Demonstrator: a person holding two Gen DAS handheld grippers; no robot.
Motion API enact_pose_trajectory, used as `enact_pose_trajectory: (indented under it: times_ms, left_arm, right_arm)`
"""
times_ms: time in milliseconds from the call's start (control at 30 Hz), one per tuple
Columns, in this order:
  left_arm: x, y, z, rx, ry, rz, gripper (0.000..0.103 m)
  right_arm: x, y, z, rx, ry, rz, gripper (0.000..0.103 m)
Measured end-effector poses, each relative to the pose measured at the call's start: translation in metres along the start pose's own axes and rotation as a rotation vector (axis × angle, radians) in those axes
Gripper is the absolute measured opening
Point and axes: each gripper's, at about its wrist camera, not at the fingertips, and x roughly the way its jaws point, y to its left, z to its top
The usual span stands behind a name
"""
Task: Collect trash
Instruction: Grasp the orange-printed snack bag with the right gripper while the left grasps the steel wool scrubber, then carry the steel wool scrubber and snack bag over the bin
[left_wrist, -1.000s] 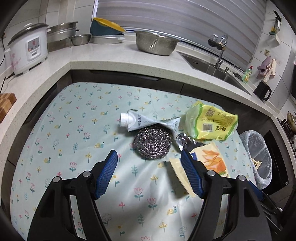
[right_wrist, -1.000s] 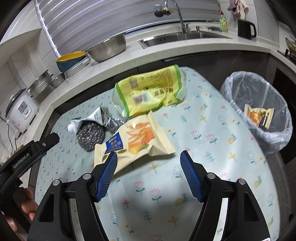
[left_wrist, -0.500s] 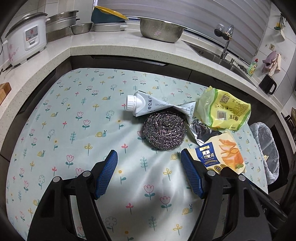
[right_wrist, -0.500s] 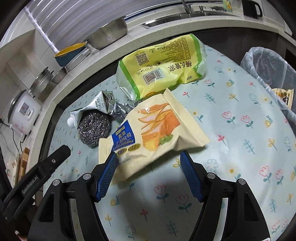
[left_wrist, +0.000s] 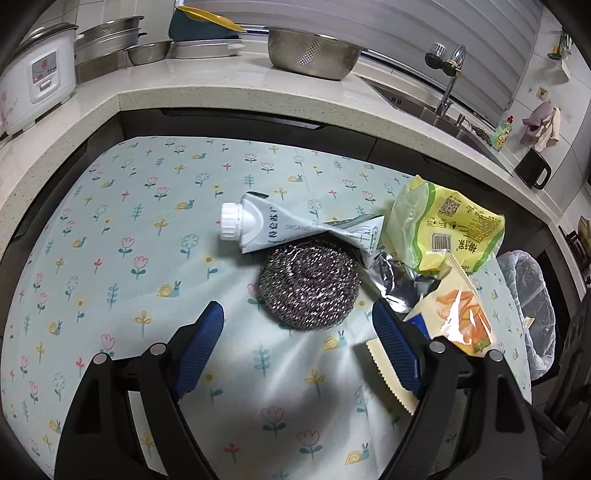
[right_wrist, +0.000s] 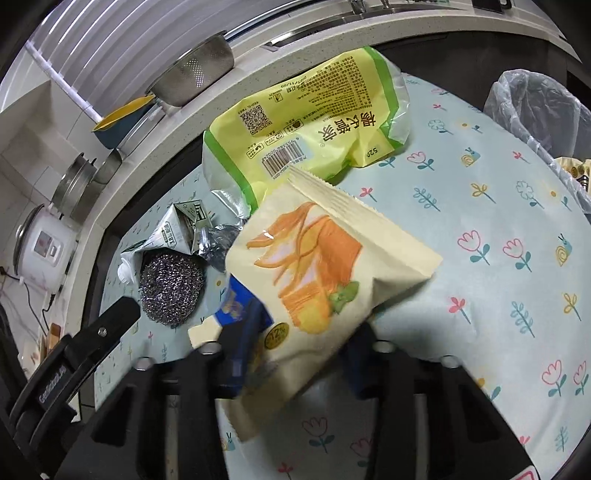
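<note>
Trash is heaped on the flowered tablecloth (left_wrist: 110, 229), and your right gripper (right_wrist: 295, 354) is closed around the near end of the cream snack bag (right_wrist: 325, 266), its blue fingers pinching the crumpled film (the bag's far end looks tilted up off the cloth). Just behind it lie the yellow-green packet (right_wrist: 314, 133), a scrap of foil (left_wrist: 395, 277), the squashed carton (left_wrist: 288, 229) and the steel scourer (left_wrist: 310, 288), all touching or overlapping. The lined bin (right_wrist: 535, 110) stands beyond the table's right edge with one wrapper already in it. You seem to be at the pick-up step; next you would need to lift the bag clear, swing it right over the bin's rim and only then let go. Your left gripper (left_wrist: 295, 347) hovers wide open and empty, pointing down at the scourer, which sits just ahead of its tips.
</note>
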Motion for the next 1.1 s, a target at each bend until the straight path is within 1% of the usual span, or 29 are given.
enact_pose_trajectory:
  times_ms: [167, 300, 400, 467, 500, 567, 700, 733, 767, 833, 900, 933, 967, 1100]
  left_arm:
    - [0.016, -0.009, 0.007, 0.001, 0.015, 0.005, 0.079]
    - [0.030, -0.013, 0.008, -0.001, 0.032, 0.025, 0.079]
    - [0.037, -0.014, 0.008, -0.003, 0.043, 0.029, 0.076]
    - [0.041, -0.016, 0.006, 0.007, 0.051, 0.037, 0.065]
    - [0.041, -0.017, 0.006, 0.013, 0.053, 0.038, 0.065]
    - [0.038, -0.019, 0.004, 0.022, 0.038, 0.043, 0.060]
    - [0.029, -0.021, -0.001, 0.031, 0.033, 0.037, 0.053]
    - [0.027, -0.022, -0.002, 0.029, 0.030, 0.035, 0.047]
    - [0.023, -0.022, -0.004, 0.027, 0.030, 0.029, 0.043]
    - [0.017, -0.025, -0.007, 0.025, 0.037, 0.009, 0.040]
    - [0.011, -0.030, -0.011, 0.038, 0.036, -0.002, 0.034]
    - [0.007, -0.033, -0.014, 0.046, 0.034, -0.003, 0.023]
    - [0.005, -0.035, -0.017, 0.051, 0.043, -0.013, 0.021]
    - [-0.002, -0.041, -0.028, 0.051, 0.066, -0.048, 0.021]
  right_arm:
    - [-0.018, 0.003, 0.003, -0.046, -0.066, -0.014, 0.015]
    - [-0.029, 0.009, 0.005, -0.089, -0.111, -0.037, 0.013]
    - [-0.032, 0.006, 0.007, -0.082, -0.114, -0.029, 0.012]
    - [-0.031, 0.002, 0.007, -0.073, -0.108, -0.028, 0.012]
    - [-0.031, 0.000, 0.006, -0.067, -0.106, -0.027, 0.012]
    - [-0.033, -0.005, 0.004, -0.051, -0.106, -0.023, 0.012]
    - [-0.041, -0.013, 0.003, -0.032, -0.121, -0.027, 0.012]
    - [-0.044, -0.015, 0.003, -0.029, -0.125, -0.028, 0.012]
    - [-0.047, -0.018, 0.003, -0.026, -0.130, -0.030, 0.012]
    - [-0.054, -0.021, 0.003, -0.019, -0.143, -0.031, 0.012]
    - [-0.062, -0.022, 0.003, -0.015, -0.157, -0.034, 0.012]
    - [-0.064, -0.023, 0.003, -0.013, -0.162, -0.034, 0.012]
    - [-0.068, -0.024, 0.002, -0.010, -0.167, -0.034, 0.012]
    - [-0.084, -0.031, -0.002, 0.000, -0.187, -0.036, 0.012]
